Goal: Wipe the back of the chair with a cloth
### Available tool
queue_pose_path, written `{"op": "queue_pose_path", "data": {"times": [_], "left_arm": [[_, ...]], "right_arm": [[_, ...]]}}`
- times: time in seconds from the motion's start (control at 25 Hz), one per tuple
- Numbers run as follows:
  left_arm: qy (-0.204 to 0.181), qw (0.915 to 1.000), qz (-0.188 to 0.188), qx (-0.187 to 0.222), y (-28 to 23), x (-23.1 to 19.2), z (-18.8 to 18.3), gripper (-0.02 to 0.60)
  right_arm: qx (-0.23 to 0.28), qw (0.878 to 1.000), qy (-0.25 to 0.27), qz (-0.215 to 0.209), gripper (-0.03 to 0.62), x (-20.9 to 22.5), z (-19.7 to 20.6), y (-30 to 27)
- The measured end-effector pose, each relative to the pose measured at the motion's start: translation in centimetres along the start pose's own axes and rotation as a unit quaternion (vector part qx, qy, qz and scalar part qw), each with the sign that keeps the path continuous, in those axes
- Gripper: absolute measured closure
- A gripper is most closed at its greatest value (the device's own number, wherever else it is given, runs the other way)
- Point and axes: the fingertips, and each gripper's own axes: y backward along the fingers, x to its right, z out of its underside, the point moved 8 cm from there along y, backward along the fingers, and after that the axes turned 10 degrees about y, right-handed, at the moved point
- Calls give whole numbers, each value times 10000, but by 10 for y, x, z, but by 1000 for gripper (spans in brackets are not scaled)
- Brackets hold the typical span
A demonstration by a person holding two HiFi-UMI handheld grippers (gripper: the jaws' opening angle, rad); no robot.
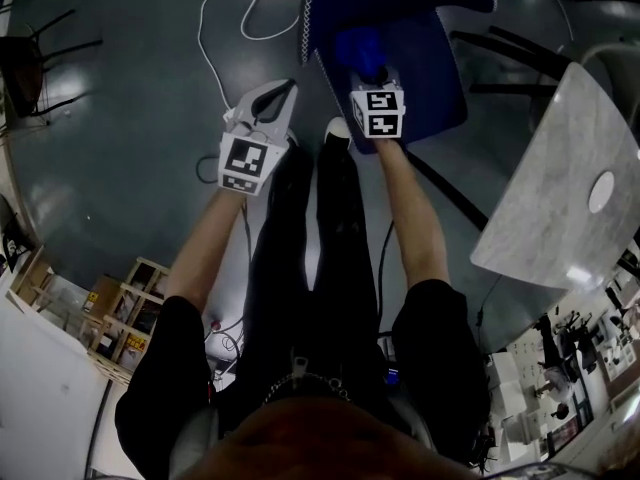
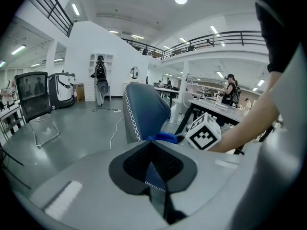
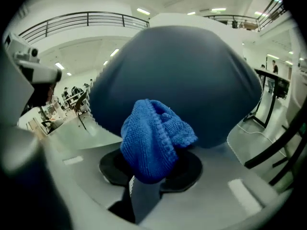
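A blue padded chair (image 1: 425, 78) with white stitching stands in front of me; its rounded back (image 3: 192, 75) fills the right gripper view. My right gripper (image 1: 372, 73) (image 3: 151, 169) is shut on a bunched blue knitted cloth (image 3: 153, 140) (image 1: 362, 46), held close against the chair back; whether it touches I cannot tell. My left gripper (image 1: 283, 93) (image 2: 152, 152) hangs left of the chair, shut with nothing in it. In the left gripper view the chair (image 2: 144, 107), the cloth (image 2: 165, 138) and the right gripper's marker cube (image 2: 204, 132) lie just ahead.
A marble-topped table (image 1: 560, 188) stands close on the right, with black chair legs (image 1: 515, 53) beyond it. A white cable (image 1: 225, 8) snakes over the grey floor. Shelving (image 1: 125, 318) sits at lower left. A black mesh chair (image 2: 33, 102) stands far left.
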Motion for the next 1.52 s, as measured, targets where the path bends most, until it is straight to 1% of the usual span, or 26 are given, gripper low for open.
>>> {"op": "queue_pose_path", "data": {"times": [0.16,0.24,0.36,0.44,0.52,0.72,0.92,1.28,1.52], "left_arm": [[-12,10000,63,35,-2,7,-4,571],[-19,9999,98,43,-5,12,-4,571],[-32,9999,139,49,-9,18,-5,571],[-32,9999,147,56,-11,19,-5,571],[-26,9999,139,56,-11,20,-4,571],[11,9999,96,29,-9,19,1,571],[32,10000,41,12,-4,14,5,571],[85,10000,14,-26,-1,11,11,571],[103,9999,36,-75,-7,13,17,571]], "right_arm": [[858,9959,170,226,479,17,-55,42],[1297,9906,305,303,479,23,-85,60],[1911,9794,551,358,480,29,-131,81],[2172,9733,652,354,480,31,-155,88],[2284,9704,707,338,480,33,-169,86],[2251,9708,737,374,480,37,-176,66],[2049,9756,714,330,480,34,-170,48],[1680,9839,519,320,480,34,-143,32],[1441,9879,478,327,480,40,-120,21]]}}
